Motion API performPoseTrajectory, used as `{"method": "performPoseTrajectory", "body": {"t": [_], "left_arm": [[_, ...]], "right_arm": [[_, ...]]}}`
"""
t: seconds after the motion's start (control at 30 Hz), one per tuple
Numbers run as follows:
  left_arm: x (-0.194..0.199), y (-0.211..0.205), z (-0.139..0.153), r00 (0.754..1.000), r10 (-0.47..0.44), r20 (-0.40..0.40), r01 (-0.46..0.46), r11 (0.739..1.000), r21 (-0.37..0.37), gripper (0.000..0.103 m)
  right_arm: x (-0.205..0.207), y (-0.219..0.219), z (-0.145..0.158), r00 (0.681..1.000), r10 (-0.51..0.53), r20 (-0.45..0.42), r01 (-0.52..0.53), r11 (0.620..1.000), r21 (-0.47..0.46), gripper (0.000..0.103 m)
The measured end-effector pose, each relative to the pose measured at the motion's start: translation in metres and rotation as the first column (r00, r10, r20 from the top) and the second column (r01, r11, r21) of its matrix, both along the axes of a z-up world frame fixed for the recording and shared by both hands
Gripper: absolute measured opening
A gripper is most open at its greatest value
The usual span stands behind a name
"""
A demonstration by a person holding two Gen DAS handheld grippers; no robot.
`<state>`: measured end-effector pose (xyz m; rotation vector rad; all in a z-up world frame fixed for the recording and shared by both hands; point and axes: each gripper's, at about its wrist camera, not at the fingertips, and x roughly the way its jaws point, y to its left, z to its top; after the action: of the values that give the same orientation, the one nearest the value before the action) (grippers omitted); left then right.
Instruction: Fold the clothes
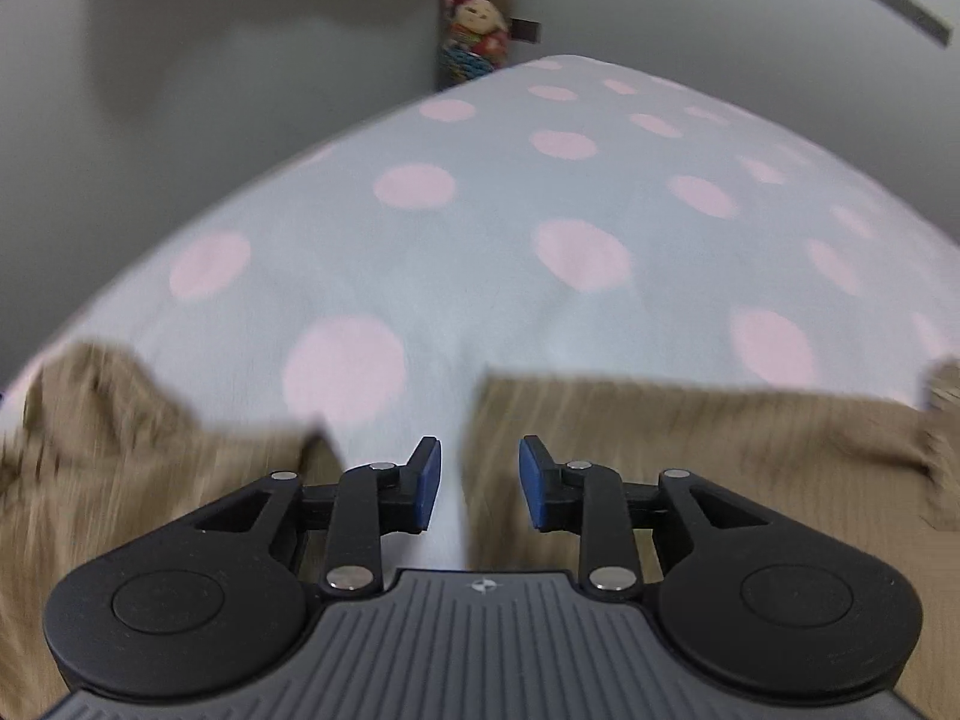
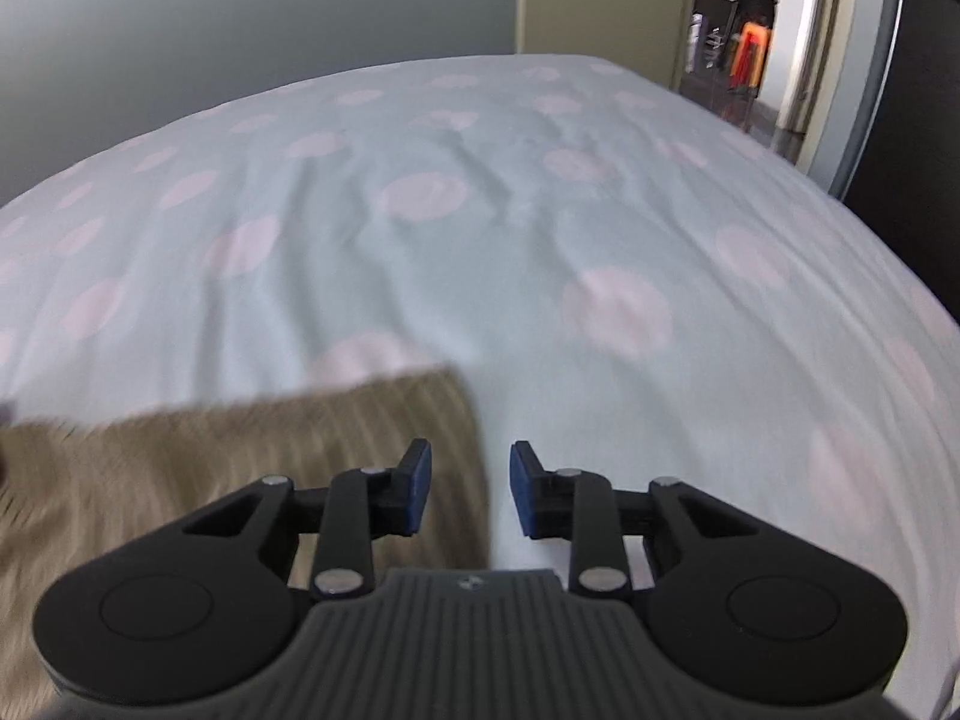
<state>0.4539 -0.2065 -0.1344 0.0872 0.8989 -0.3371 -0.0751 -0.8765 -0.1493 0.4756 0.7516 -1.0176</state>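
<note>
Broadly, your workspace is a bed covered by a pale blue sheet printed with large pink dots; it fills most of both wrist views and shows shallow wrinkles in the right wrist view. Grey wall sits behind it.

Next in size is the tan ribbed garment, lying flat on the sheet. In the left wrist view it appears as two pieces separated by a strip of bare sheet: a larger straight-edged section to the right and a more rumpled section at lower left. In the right wrist view a squared corner of the same garment lies at lower left. Both views are motion-blurred, so you cannot make out garment details beyond the ribbing.

Your left gripper hovers over the gap between the two tan sections, blue-padded fingers parted with nothing between them. Your right gripper sits over the garment's right edge, likewise spread and empty.

Smallest: a column of colourful plush toys stands against the wall beyond the bed.
</note>
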Motion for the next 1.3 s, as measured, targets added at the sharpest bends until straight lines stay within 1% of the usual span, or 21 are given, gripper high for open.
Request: {"method": "performPoseTrajectory", "body": {"t": [0.07,0.17,0.3,0.37,0.47,0.53,0.57,0.6,0.7,0.73,0.83,0.97,1.0,1.13,1.17,1.27,1.3], "left_arm": [[-0.027,0.010,0.009,0.999,-0.045,-0.025,0.045,0.999,-0.024,0.029],[-0.066,0.022,0.021,0.989,-0.119,-0.090,0.114,0.992,-0.055,0.037],[-0.115,0.041,0.041,0.971,-0.180,-0.159,0.162,0.979,-0.124,0.037],[-0.137,0.048,0.054,0.962,-0.206,-0.180,0.180,0.972,-0.154,0.037],[-0.171,0.058,0.075,0.956,-0.235,-0.174,0.206,0.964,-0.167,0.038],[-0.194,0.065,0.089,0.954,-0.252,-0.163,0.225,0.960,-0.168,0.041],[-0.206,0.068,0.096,0.953,-0.260,-0.158,0.234,0.958,-0.169,0.042],[-0.217,0.071,0.103,0.951,-0.269,-0.153,0.243,0.955,-0.169,0.043],[-0.251,0.083,0.119,0.949,-0.287,-0.132,0.265,0.951,-0.161,0.043],[-0.260,0.089,0.123,0.949,-0.289,-0.122,0.268,0.949,-0.167,0.043],[-0.282,0.107,0.131,0.950,-0.293,-0.110,0.270,0.945,-0.186,0.044],[-0.304,0.127,0.132,0.952,-0.286,-0.109,0.261,0.944,-0.201,0.044],[-0.309,0.131,0.132,0.952,-0.286,-0.108,0.260,0.943,-0.208,0.044],[-0.331,0.143,0.137,0.948,-0.303,-0.100,0.273,0.932,-0.237,0.044],[-0.336,0.145,0.140,0.945,-0.312,-0.093,0.283,0.929,-0.239,0.044],[-0.350,0.147,0.149,0.939,-0.337,-0.067,0.312,0.918,-0.245,0.044],[-0.355,0.147,0.151,0.937,-0.344,-0.056,0.321,0.915,-0.245,0.044]], "right_arm": [[-0.010,0.026,0.005,0.999,0.033,0.021,-0.033,0.999,0.020,0.032],[-0.029,0.072,0.013,0.995,0.091,0.052,-0.094,0.993,0.073,0.032],[-0.054,0.137,0.023,0.986,0.160,0.049,-0.165,0.974,0.156,0.032],[-0.069,0.167,0.028,0.980,0.191,0.054,-0.198,0.959,0.201,0.032],[-0.091,0.215,0.035,0.965,0.251,0.074,-0.262,0.931,0.255,0.034],[-0.104,0.247,0.041,0.951,0.300,0.076,-0.310,0.913,0.266,0.035],[-0.111,0.264,0.044,0.943,0.325,0.075,-0.333,0.903,0.271,0.037],[-0.118,0.280,0.046,0.934,0.352,0.066,-0.356,0.895,0.269,0.043],[-0.143,0.318,0.047,0.913,0.407,0.026,-0.400,0.880,0.258,0.045],[-0.153,0.325,0.044,0.911,0.412,0.021,-0.402,0.876,0.266,0.045],[-0.187,0.332,0.033,0.927,0.374,0.012,-0.361,0.883,0.299,0.045],[-0.219,0.327,0.011,0.938,0.347,-0.002,-0.320,0.867,0.381,0.046],[-0.225,0.323,0.006,0.942,0.335,0.006,-0.309,0.859,0.408,0.046],[-0.236,0.307,-0.006,0.954,0.285,0.090,-0.288,0.799,0.528,0.046],[-0.235,0.306,-0.009,0.957,0.283,0.066,-0.273,0.797,0.538,0.048],[-0.230,0.301,-0.020,0.957,0.289,0.013,-0.240,0.769,0.592,0.051],[-0.228,0.300,-0.024,0.957,0.291,0.009,-0.236,0.757,0.609,0.051]]}}
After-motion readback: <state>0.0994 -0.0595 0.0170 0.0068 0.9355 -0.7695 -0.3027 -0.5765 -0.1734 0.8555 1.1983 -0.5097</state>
